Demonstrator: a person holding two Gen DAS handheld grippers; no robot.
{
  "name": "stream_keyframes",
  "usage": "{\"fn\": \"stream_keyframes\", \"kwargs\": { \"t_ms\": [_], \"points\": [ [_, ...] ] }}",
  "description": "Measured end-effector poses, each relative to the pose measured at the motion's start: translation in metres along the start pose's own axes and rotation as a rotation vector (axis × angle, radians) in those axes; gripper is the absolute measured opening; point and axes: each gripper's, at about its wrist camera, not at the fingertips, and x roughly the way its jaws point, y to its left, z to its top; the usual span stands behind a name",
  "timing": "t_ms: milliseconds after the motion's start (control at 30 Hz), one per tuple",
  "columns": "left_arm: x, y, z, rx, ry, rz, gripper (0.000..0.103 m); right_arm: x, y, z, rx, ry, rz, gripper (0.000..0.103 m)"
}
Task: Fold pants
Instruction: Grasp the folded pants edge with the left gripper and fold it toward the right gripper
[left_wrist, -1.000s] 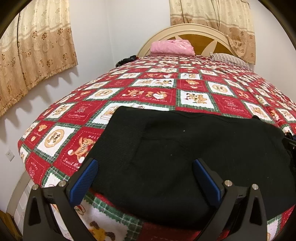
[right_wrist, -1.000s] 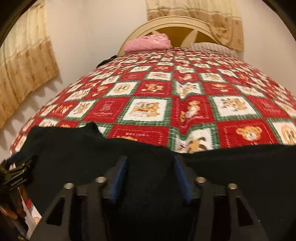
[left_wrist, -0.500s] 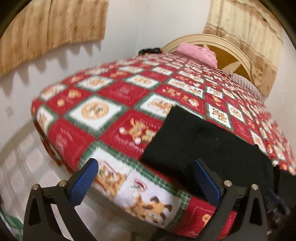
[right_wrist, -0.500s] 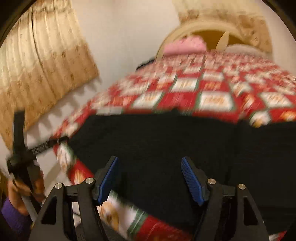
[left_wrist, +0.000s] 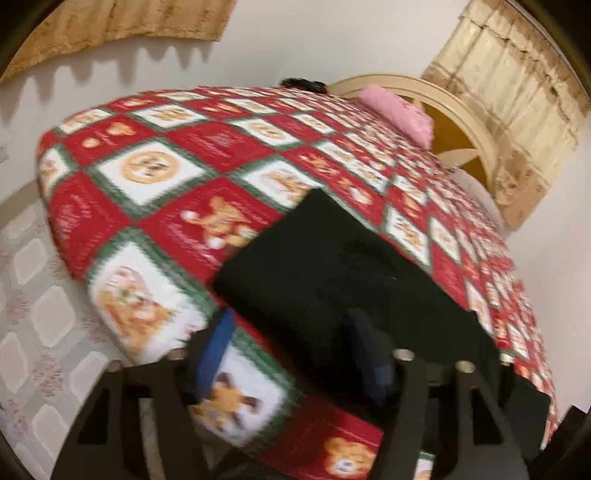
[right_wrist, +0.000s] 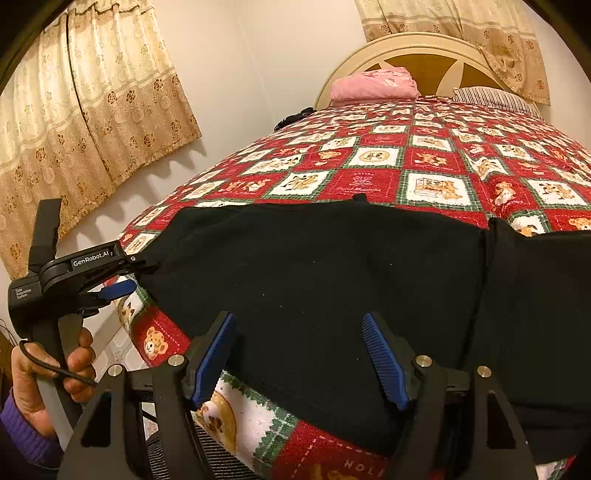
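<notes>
Black pants (right_wrist: 332, 280) between parted jaws

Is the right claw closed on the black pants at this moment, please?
No, the right claw stands open above the black pants, its blue pads apart.

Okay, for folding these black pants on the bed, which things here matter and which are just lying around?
For the job:
- black pants
- left gripper, open, at the pants' left edge
- right gripper, open, above the pants
- patchwork bedspread they lie on

Just lying about:
- pink folded bundle by the headboard
- striped pillow
- curtains
</notes>
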Motion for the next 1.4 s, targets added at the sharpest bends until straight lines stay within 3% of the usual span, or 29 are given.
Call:
{"fn": "stream_keyframes", "kwargs": {
  "t_ms": [300,367,400,467,533,633,767,900,1000,1100,1233,1400],
  "points": [
    [0.009,0.001,0.007,-0.097,-0.020,-0.021,0.060,-0.002,-0.005,-0.002,0.030,-0.011,0.028,0.073],
    [0.009,0.003,0.007,-0.116,-0.027,-0.021,0.038,-0.002,-0.004,-0.002,0.029,-0.011,0.028,0.073],
    [0.011,0.005,0.007,-0.118,-0.012,-0.033,0.019,-0.003,-0.005,-0.001,0.031,-0.011,0.031,0.073],
    [0.013,0.012,0.006,-0.138,-0.019,-0.085,0.019,-0.004,-0.006,-0.002,0.035,-0.013,0.036,0.073],
    [0.012,0.010,0.005,-0.118,-0.026,-0.082,0.018,-0.005,-0.006,-0.002,0.033,-0.014,0.036,0.073],
    [0.005,-0.006,0.005,-0.017,-0.068,-0.047,0.017,-0.016,-0.010,-0.001,0.052,-0.050,0.012,0.073],
    [-0.014,-0.038,0.010,0.125,-0.157,-0.070,0.017,-0.054,-0.041,0.007,0.163,-0.196,-0.052,0.073],
    [-0.042,-0.094,0.004,0.346,-0.255,-0.152,0.017,-0.088,-0.089,0.006,0.314,-0.281,-0.147,0.073],
    [-0.059,-0.137,-0.013,0.494,-0.285,-0.270,0.017,-0.106,-0.127,0.000,0.431,-0.302,-0.204,0.073],
    [-0.062,-0.181,-0.041,0.640,-0.260,-0.377,0.017,-0.123,-0.155,-0.009,0.528,-0.324,-0.237,0.073],
    [-0.054,-0.224,-0.087,0.809,-0.168,-0.498,0.017,-0.141,-0.165,-0.017,0.543,-0.348,-0.237,0.073],
    [-0.033,-0.246,-0.138,1.009,-0.066,-0.494,0.017,-0.141,-0.161,-0.019,0.539,-0.335,-0.242,0.073]
  ]
}}
